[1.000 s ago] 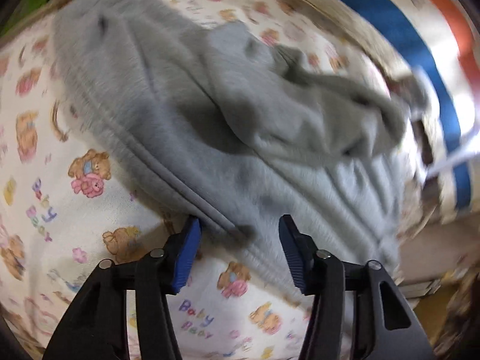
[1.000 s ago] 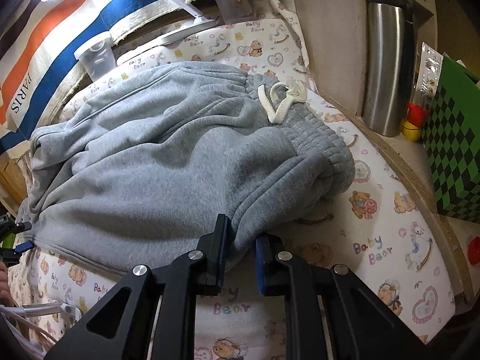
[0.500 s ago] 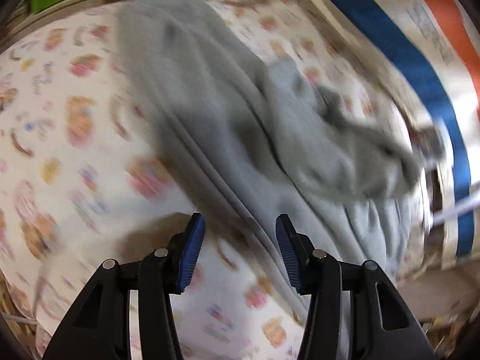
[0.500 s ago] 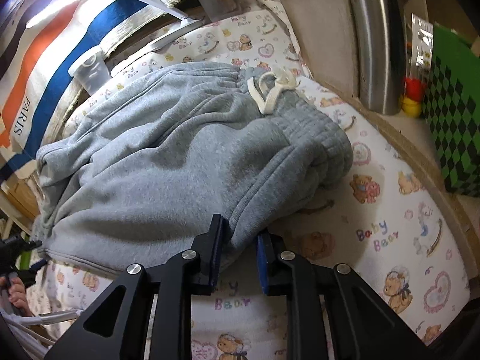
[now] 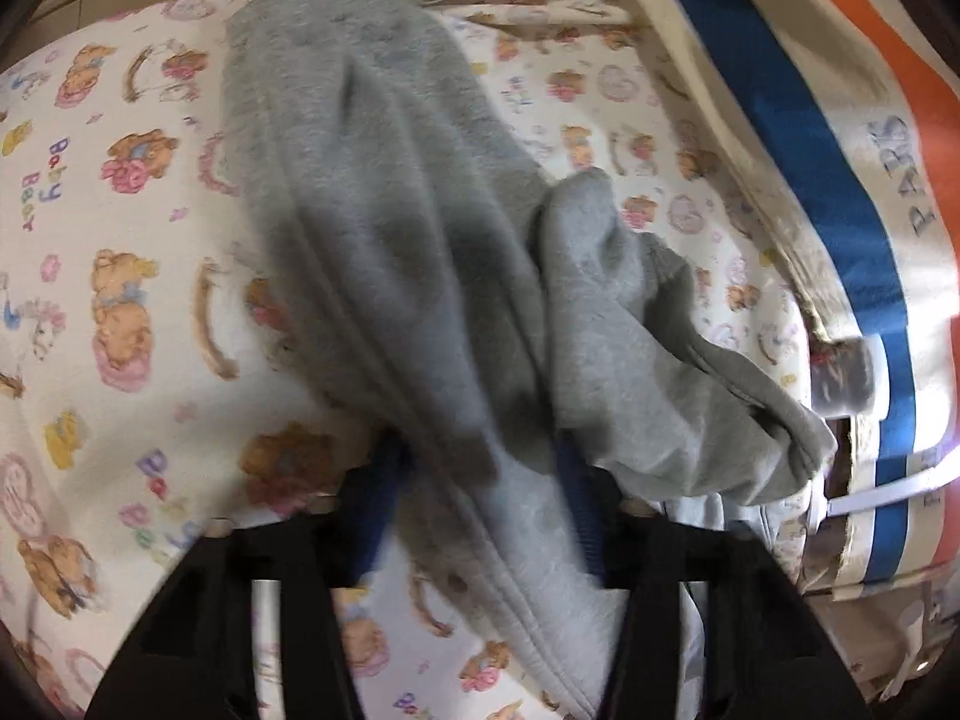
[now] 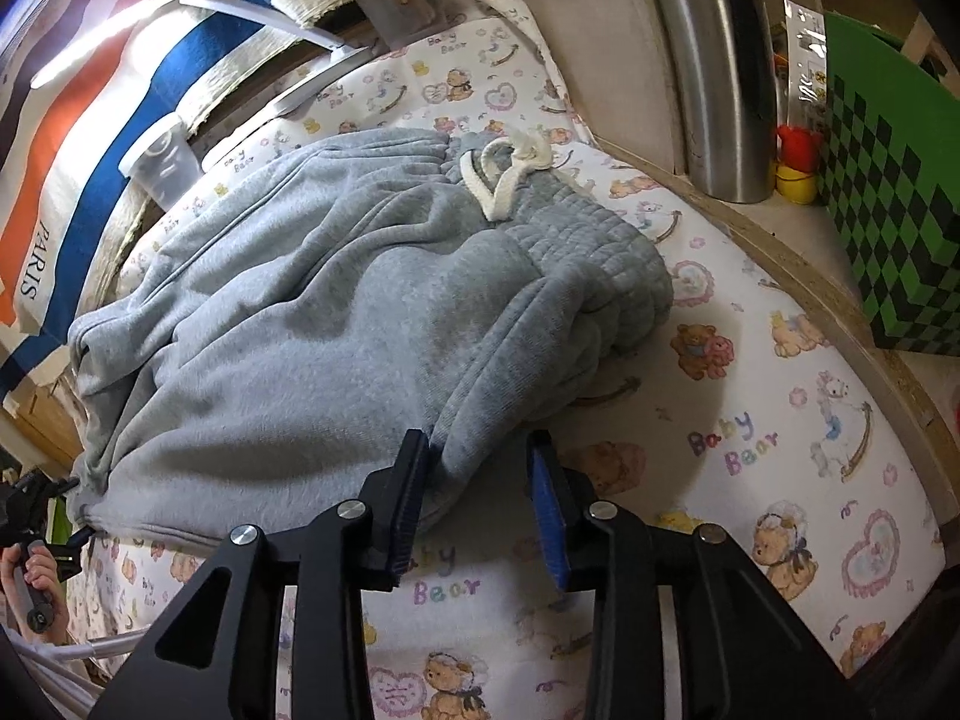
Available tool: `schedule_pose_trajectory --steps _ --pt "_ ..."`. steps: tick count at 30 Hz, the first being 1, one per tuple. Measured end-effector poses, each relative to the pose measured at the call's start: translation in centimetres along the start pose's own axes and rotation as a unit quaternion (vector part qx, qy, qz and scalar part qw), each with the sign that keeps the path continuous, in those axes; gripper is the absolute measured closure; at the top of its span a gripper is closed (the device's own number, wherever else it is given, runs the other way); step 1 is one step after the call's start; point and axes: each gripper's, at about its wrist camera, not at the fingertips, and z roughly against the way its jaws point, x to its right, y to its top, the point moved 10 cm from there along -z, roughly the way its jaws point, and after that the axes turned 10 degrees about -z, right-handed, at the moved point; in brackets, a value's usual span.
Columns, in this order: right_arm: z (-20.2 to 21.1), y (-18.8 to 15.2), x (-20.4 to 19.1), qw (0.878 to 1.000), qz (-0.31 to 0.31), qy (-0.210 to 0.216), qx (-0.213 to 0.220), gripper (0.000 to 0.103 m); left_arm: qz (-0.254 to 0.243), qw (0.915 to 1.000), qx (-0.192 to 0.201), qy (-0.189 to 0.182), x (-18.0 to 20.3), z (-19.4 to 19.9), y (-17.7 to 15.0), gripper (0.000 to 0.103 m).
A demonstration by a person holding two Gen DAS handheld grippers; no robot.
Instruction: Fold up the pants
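Grey sweatpants (image 6: 336,324) lie bunched on a bear-print sheet (image 6: 780,480), with the ribbed waistband and white drawstring (image 6: 510,174) at the right end. My right gripper (image 6: 480,480) is open, its blue-padded jaws either side of a fold at the waist end. In the left wrist view the pants' leg end (image 5: 384,240) runs away from me. My left gripper (image 5: 480,492) is open, with the leg fabric lying between and over its jaws. The left gripper also shows small at the far left of the right wrist view (image 6: 36,516).
A striped orange, blue and white cloth (image 5: 840,192) hangs along the far side. A steel flask (image 6: 714,60), a green checkered box (image 6: 888,192) and small red and yellow items (image 6: 795,162) stand on the wooden ledge at right. A plastic cup (image 6: 159,162) stands behind the pants.
My right gripper has opened and let go of the waist fold. My left gripper swung left and moved in, so that the leg fabric now lies between its jaws.
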Motion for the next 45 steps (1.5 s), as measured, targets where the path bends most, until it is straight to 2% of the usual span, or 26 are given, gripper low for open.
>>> schedule_pose_trajectory --steps 2,3,5,7,8,10,11,13,15,16,17,20,22,24,28,32,39,40,43,45 --pt "-0.1 0.1 0.2 1.0 -0.005 0.0 0.001 0.068 0.028 0.9992 -0.013 -0.028 -1.0 0.3 0.5 0.066" --pt "-0.1 0.1 0.1 1.0 -0.006 0.001 0.0 0.068 0.029 0.9992 -0.011 -0.024 -1.6 0.7 1.0 0.068" --pt "-0.4 0.2 0.2 1.0 -0.005 -0.001 -0.001 0.068 0.019 0.9997 0.01 0.011 -3.0 2.0 2.2 0.068" --pt "-0.5 0.4 0.3 1.0 -0.007 0.002 -0.004 0.067 0.02 0.9991 0.028 0.022 -3.9 3.0 3.2 0.058" --pt "-0.6 0.5 0.5 1.0 -0.01 0.002 -0.005 0.064 0.02 0.9992 0.027 0.02 -4.1 3.1 3.6 0.057" --pt "-0.6 0.8 0.9 1.0 -0.016 -0.007 0.0 0.055 -0.004 0.9999 -0.003 0.015 -3.8 2.0 3.8 0.057" --pt "-0.7 0.9 1.0 1.0 -0.016 -0.009 0.001 0.054 -0.016 0.9996 -0.015 0.019 -3.6 1.5 3.7 0.057" --pt "-1.2 1.0 0.9 1.0 -0.021 -0.003 -0.006 0.054 -0.033 0.999 -0.012 0.027 -3.2 1.0 3.7 0.058" --pt "-1.8 1.2 0.7 1.0 -0.026 0.0 -0.009 0.054 -0.043 0.9987 -0.01 0.026 -2.8 0.5 3.5 0.064" --pt "-2.2 1.3 0.6 0.999 -0.031 0.002 -0.013 0.053 -0.045 0.9986 -0.011 0.023 -2.7 0.4 3.4 0.086" --pt "-2.6 1.4 0.6 0.999 -0.036 0.003 -0.016 0.052 -0.053 0.9982 -0.013 0.027 -2.7 0.2 3.3 0.092" --pt "-3.4 1.7 0.2 0.999 -0.041 -0.001 -0.012 0.052 -0.095 0.9942 -0.004 0.049 -2.3 0.4 3.2 0.094" --pt "-3.5 1.8 -0.5 1.0 -0.029 0.0 -0.01 0.076 -0.103 0.9934 0.001 0.051 -2.2 1.0 3.1 0.095" --pt "-2.8 1.9 -1.0 1.0 -0.025 -0.001 -0.006 0.082 -0.109 0.9929 0.004 0.046 -2.0 1.8 3.2 0.095" --pt "0.3 2.2 -2.0 1.0 -0.01 0.017 0.015 0.085 -0.137 0.9896 0.023 0.039 -1.0 4.0 3.1 0.095" --pt "2.1 1.8 -2.3 1.0 0.013 0.002 0.021 0.085 -0.149 0.9877 0.034 0.036 -0.6 5.8 2.4 0.095" --pt "4.8 2.0 0.0 0.999 0.003 -0.016 0.041 0.085 -0.171 0.9832 0.047 0.044 -0.8 8.6 1.4 0.095" --pt "5.4 2.2 0.2 0.999 0.002 -0.017 0.046 0.089 -0.176 0.9821 0.053 0.042 -0.6 9.2 1.3 0.095" --pt "8.3 3.3 1.1 0.993 0.018 -0.054 0.101 0.101 -0.196 0.978 0.057 0.045 -0.3 10.3 0.8 0.095" --pt "9.9 4.0 2.4 0.988 0.014 -0.082 0.131 0.101 -0.195 0.9782 0.051 0.05 -1.1 10.2 0.1 0.095"
